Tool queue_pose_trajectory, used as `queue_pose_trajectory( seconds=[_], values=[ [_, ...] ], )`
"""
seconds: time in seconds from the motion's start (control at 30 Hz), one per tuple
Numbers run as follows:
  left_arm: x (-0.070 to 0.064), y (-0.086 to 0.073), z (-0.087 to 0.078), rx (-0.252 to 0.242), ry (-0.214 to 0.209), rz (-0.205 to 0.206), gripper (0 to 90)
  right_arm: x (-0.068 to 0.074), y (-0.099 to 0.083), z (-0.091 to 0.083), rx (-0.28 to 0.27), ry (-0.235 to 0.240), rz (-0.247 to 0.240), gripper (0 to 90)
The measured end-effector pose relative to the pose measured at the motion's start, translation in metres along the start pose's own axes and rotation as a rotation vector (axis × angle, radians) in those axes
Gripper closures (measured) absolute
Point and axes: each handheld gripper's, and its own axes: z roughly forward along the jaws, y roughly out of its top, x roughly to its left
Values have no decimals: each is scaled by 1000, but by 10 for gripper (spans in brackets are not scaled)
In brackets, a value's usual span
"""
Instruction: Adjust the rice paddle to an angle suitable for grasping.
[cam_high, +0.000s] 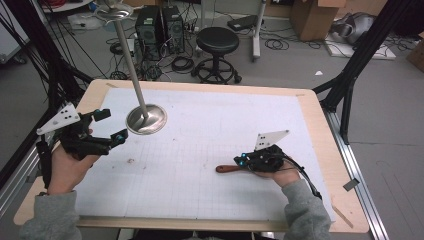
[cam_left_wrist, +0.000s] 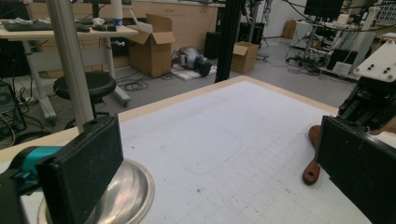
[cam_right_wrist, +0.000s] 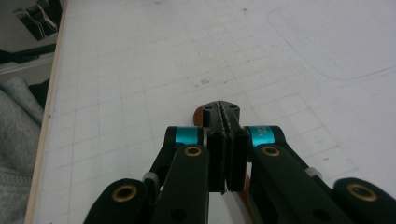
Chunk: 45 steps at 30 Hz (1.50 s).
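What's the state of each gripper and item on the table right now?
left gripper: open, jaws wide apart, held above the table beside the stand's base.
right gripper: shut, jaws pressed together, low over the brown handle.
brown handle: lying flat on the mat under the right gripper; a grip on it cannot be told.
metal stand: upright, round base on the mat, untouched.

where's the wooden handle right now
In the high view the wooden handle lies on the white mat at the right, poking out left from under the right gripper.
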Motion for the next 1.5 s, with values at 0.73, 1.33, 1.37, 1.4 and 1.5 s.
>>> queue_pose_trajectory(
  seconds=[0.73, 1.33, 1.37, 1.4, 1.5],
  values=[
    [1, -3, -13, 2, 27, -6, 17, -5, -11, 38, 132, 75, -29, 896],
    [1, -4, -15, 4, 35, -12, 17, -9, -11, 46, 205, 10, -42, 896],
    [1, -5, -15, 6, 35, -11, 17, -9, -10, 46, 211, 1, -37, 897],
    [1, -5, -15, 5, 37, -13, 17, -9, -10, 46, 211, 1, -37, 897],
    [1, -6, -19, 10, 44, -11, 17, -13, -7, 49, 217, -16, -25, 896]
  ],
)
